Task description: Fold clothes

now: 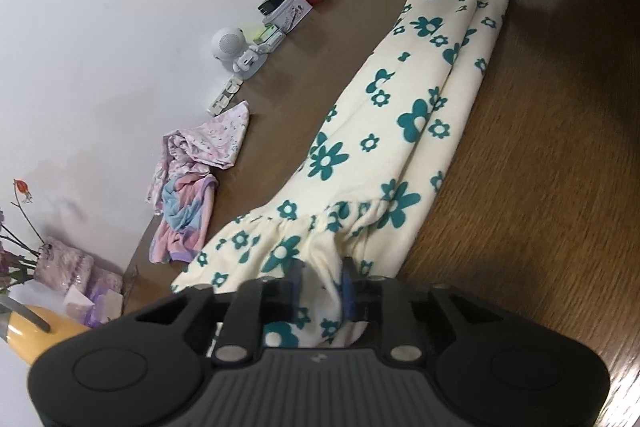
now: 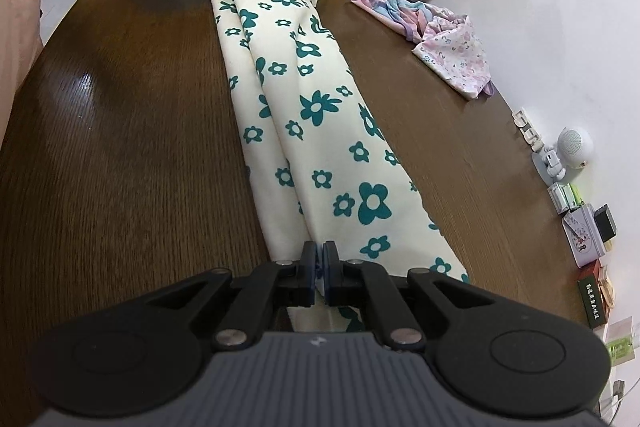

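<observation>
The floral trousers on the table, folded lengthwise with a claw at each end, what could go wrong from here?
1. The left claw stands apart around the gathered waistband of the floral trousers; if the right claw, pinched on the hem end, pulls now, the fold may slide or skew.
2. The stacked legs sit slightly offset, so the next fold could come out uneven.
3. The pink clothes pile lies close by; a wide swing could snag it.
</observation>
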`<action>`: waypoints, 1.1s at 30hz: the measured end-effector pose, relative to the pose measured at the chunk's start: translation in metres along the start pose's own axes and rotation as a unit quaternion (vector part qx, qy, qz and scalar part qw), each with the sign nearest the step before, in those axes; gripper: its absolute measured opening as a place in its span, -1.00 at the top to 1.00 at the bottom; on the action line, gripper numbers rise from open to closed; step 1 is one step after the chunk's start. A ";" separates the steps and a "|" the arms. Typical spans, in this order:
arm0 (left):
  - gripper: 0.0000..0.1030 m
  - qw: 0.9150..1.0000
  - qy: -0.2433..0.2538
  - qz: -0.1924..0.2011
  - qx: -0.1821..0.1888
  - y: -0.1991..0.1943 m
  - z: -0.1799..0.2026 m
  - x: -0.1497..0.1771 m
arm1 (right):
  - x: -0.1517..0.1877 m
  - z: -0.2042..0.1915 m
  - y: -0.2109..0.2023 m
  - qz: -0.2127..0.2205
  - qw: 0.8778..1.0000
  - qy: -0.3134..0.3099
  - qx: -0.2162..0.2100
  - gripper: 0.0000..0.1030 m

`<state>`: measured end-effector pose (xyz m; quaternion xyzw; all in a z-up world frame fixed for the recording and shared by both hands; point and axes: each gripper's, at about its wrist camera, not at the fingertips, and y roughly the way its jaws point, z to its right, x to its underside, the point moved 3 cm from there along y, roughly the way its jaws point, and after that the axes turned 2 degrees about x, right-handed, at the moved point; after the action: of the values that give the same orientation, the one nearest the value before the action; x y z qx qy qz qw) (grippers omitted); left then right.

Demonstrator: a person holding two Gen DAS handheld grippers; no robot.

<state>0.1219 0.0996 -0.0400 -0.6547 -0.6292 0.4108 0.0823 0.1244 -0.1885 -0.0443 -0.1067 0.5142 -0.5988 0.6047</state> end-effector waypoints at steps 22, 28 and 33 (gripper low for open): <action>-0.01 0.993 -0.095 -0.064 -0.032 -0.028 -0.045 0.045 | 0.005 0.038 -0.034 0.052 0.987 0.139 -0.057 0.62; 0.01 0.982 -0.188 0.005 0.000 -0.023 -0.110 0.017 | -0.011 0.066 -0.038 0.083 0.975 0.192 -0.072 0.51; 0.00 0.981 -0.160 0.038 0.106 0.037 -0.124 -0.030 | -0.030 0.065 0.002 0.045 0.977 0.195 -0.074 0.51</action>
<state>0.2337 0.1164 0.0305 -0.5916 -0.5620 0.5771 0.0342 0.1819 -0.1945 -0.0022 -0.0088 0.6695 -0.5402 0.5097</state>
